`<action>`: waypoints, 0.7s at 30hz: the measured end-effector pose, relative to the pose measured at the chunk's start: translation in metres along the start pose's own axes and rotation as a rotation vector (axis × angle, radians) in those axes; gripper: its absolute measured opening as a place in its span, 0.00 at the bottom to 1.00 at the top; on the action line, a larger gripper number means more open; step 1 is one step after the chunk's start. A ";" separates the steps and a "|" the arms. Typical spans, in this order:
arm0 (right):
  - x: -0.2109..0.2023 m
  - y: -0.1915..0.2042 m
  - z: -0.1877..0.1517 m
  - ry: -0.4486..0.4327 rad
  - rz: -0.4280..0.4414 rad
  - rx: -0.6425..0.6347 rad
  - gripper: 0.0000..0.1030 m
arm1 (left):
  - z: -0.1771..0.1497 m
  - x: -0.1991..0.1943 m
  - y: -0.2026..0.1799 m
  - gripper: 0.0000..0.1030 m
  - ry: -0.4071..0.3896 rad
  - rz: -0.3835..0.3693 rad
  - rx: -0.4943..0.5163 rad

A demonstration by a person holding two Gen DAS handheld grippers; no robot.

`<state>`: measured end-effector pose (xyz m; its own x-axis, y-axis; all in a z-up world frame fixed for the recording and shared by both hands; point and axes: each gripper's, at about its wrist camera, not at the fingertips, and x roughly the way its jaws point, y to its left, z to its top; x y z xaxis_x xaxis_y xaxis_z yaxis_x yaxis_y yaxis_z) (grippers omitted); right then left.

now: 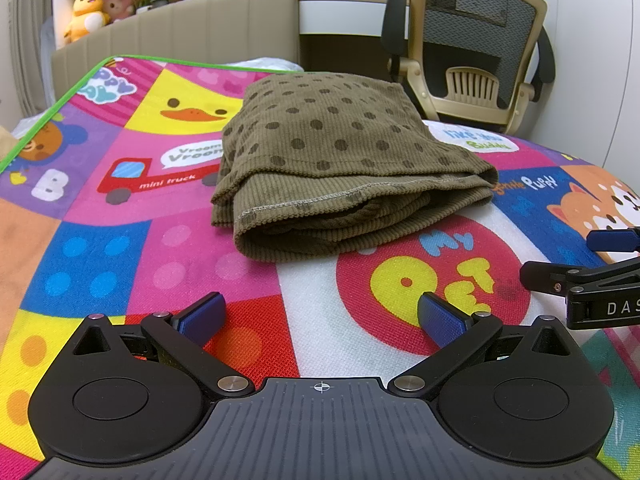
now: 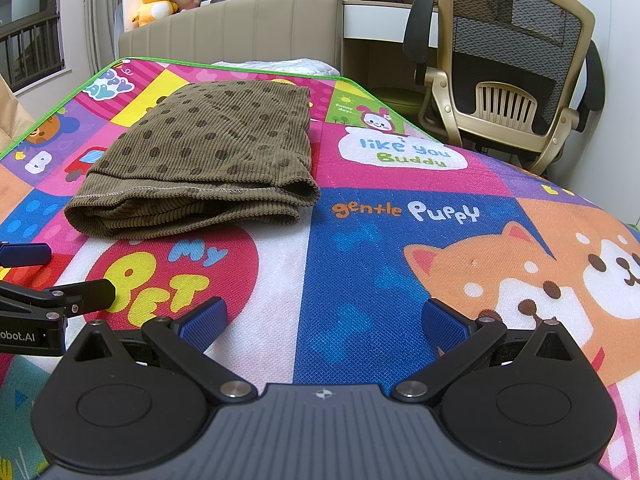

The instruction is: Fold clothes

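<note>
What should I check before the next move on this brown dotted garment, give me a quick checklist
1. Left tongs open and empty: ok.
2. Right tongs open and empty: ok.
3. Brown dotted garment folded into a compact stack on the play mat: ok.
4. Edges aligned: not ok, the stitched hem sits back from the front fold and layers gape open at the near edge.
5. Both tongs clear of the cloth: ok, mat shows between them and the garment.
6. Far side of the fold tidy: cannot tell, hidden from both views.
</note>
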<state>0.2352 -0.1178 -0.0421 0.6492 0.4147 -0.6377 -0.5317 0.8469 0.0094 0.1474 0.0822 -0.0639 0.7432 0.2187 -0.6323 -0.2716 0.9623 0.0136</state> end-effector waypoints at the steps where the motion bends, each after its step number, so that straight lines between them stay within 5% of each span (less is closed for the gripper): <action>1: 0.000 0.000 0.000 0.000 0.000 0.000 1.00 | 0.000 0.000 0.000 1.00 0.000 -0.002 -0.001; 21: 0.000 0.000 0.000 0.000 -0.002 -0.002 1.00 | 0.007 0.001 -0.002 1.00 0.066 0.003 -0.004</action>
<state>0.2351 -0.1178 -0.0419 0.6497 0.4132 -0.6381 -0.5319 0.8468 0.0068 0.1532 0.0818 -0.0591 0.7002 0.2101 -0.6823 -0.2763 0.9610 0.0124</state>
